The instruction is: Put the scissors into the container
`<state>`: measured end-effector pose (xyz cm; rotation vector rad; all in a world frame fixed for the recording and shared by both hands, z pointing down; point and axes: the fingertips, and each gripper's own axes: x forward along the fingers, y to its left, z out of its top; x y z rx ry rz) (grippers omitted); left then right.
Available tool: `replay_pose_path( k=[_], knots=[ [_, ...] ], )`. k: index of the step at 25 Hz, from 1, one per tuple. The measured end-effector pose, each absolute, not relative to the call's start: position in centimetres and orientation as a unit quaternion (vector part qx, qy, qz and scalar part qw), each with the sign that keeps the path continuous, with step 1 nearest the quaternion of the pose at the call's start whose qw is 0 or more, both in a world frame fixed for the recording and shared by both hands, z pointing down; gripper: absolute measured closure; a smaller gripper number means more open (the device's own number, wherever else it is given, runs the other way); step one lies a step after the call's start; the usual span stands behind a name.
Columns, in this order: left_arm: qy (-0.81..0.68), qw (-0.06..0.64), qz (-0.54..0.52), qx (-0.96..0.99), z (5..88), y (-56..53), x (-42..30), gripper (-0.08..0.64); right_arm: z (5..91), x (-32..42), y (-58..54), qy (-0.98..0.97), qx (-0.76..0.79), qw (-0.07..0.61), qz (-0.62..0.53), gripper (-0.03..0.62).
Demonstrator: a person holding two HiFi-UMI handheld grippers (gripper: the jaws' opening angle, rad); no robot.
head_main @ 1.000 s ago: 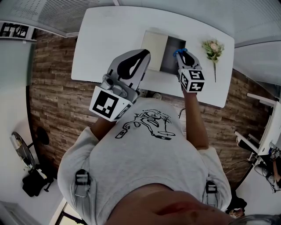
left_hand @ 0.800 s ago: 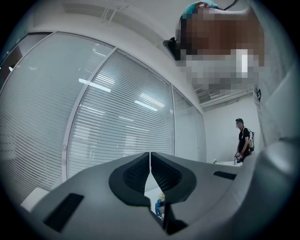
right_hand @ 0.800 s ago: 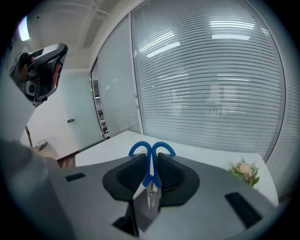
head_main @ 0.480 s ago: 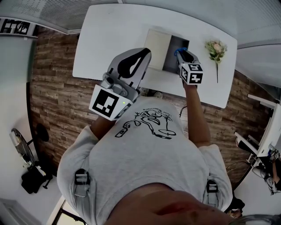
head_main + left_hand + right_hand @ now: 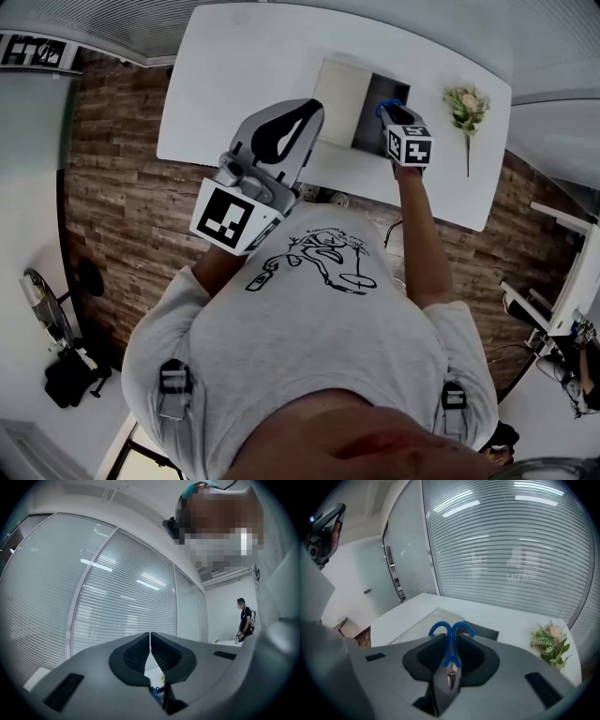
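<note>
The scissors (image 5: pixel 451 634) have blue loop handles and steel blades. My right gripper (image 5: pixel 452 644) is shut on them, blades back between the pads and handles pointing forward. In the head view this right gripper (image 5: pixel 390 112) hovers at the near edge of the container (image 5: pixel 372 98), a flat box on the white table whose dark inside shows beside its pale, slid-aside lid (image 5: pixel 339 88). From the right gripper view the container's dark opening (image 5: pixel 485 632) lies just past the handles. My left gripper (image 5: pixel 281 141) is held high, near my chest, off the table. Its jaws (image 5: pixel 150 637) are shut and hold nothing.
A sprig of artificial flowers (image 5: pixel 465 103) lies on the table (image 5: pixel 244 75) to the right of the container. Wood floor surrounds the table. Glass walls with blinds stand behind it, and a person (image 5: pixel 244 619) stands far off in the left gripper view.
My right gripper has carried the scissors forward, away from my body, up to the container's near edge. The left gripper has stayed almost still.
</note>
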<state>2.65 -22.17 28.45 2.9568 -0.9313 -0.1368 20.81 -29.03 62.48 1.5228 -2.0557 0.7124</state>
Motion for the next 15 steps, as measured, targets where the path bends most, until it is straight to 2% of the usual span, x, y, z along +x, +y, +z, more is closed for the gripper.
replay_pose_path(
  k=[15],
  knots=[
    [-0.315,0.029,-0.039,0.948,28.9,-22.6,1.7,0.534,66.8,21.5,-31.2,-0.728,0.551,0.284,0.293,0.506]
  ],
)
